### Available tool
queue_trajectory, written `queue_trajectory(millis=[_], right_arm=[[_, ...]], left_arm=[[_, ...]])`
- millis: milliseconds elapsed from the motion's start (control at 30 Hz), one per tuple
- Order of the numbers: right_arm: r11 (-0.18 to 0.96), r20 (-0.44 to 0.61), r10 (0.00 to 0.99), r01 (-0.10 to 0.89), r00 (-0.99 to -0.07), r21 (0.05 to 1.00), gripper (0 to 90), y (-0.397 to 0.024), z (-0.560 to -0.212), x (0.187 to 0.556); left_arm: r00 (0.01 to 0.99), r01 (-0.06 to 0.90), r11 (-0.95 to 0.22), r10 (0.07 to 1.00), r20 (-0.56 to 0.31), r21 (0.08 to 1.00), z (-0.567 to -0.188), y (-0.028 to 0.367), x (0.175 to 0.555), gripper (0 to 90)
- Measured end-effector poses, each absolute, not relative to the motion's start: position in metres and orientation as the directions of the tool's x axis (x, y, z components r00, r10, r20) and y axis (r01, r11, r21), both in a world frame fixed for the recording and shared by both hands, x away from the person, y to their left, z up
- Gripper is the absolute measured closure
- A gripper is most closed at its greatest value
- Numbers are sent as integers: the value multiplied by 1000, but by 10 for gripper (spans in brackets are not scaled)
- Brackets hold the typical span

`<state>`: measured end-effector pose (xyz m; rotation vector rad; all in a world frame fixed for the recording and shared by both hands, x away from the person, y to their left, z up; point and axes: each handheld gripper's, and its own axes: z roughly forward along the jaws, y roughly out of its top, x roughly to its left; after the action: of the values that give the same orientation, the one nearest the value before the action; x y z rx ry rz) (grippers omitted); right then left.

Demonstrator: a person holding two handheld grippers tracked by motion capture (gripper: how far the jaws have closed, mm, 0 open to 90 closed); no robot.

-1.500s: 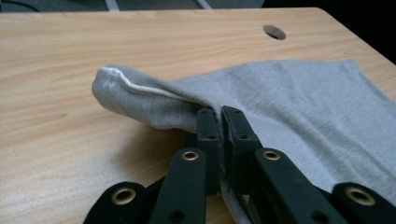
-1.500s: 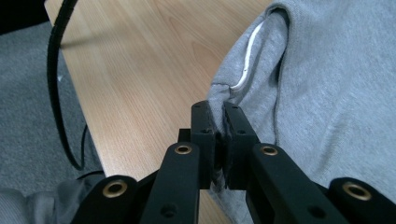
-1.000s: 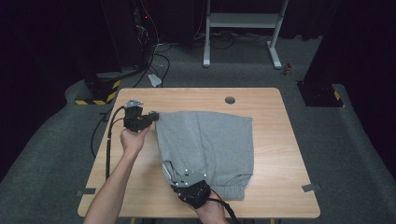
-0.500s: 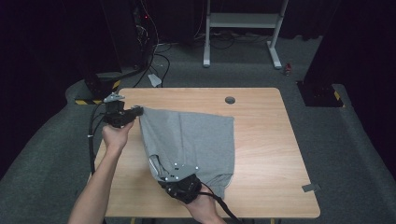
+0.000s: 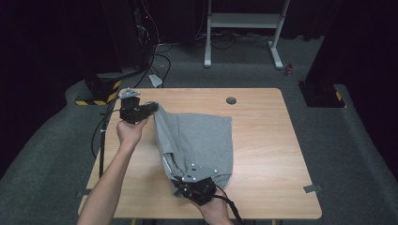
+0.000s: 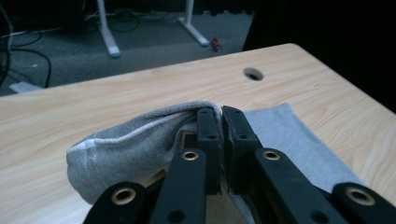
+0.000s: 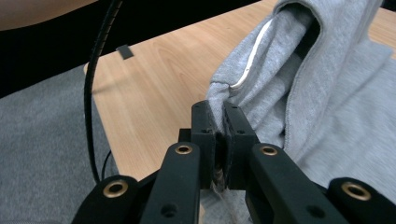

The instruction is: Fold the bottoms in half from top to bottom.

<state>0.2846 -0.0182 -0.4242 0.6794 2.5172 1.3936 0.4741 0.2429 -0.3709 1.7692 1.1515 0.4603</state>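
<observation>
A grey garment [image 5: 199, 140] hangs over the middle of the wooden table [image 5: 267, 136], lifted along its left edge. My left gripper [image 5: 152, 107] holds the far left corner up, jaws shut on the cloth; in the left gripper view the grey garment [image 6: 135, 140] bunches around the closed fingertips [image 6: 222, 114]. My right gripper [image 5: 180, 183] sits near the table's front edge, shut on the garment's near edge. In the right gripper view the grey garment [image 7: 322, 93] rises from the pinched jaws, with a pale seam running up a fold.
A round cable hole [image 5: 231, 100] lies in the table's far side. A white metal frame [image 5: 244, 28] stands on the dark carpet behind. Black cables [image 5: 101, 136] trail off the left edge. A yellow-black striped block [image 5: 96, 96] lies on the floor at far left.
Both grippers have risen with the garment, lifting its left edge off the table. The cloth that lay flat now drapes between them, and the left gripper has shifted left.
</observation>
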Motion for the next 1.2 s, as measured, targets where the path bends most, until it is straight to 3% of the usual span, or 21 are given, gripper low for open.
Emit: queue_trajectory(millis=[800,1200], right_arm=[[307,140,598,387,-789,870,849,-85,-439,279],[276,169,655,442,-736,854,849,-114,-460,272]], left_arm=[[593,448,-206,796,-117,870,-360,157,492,860],[640,446,-255,761,-107,858,-373,108,499,859]])
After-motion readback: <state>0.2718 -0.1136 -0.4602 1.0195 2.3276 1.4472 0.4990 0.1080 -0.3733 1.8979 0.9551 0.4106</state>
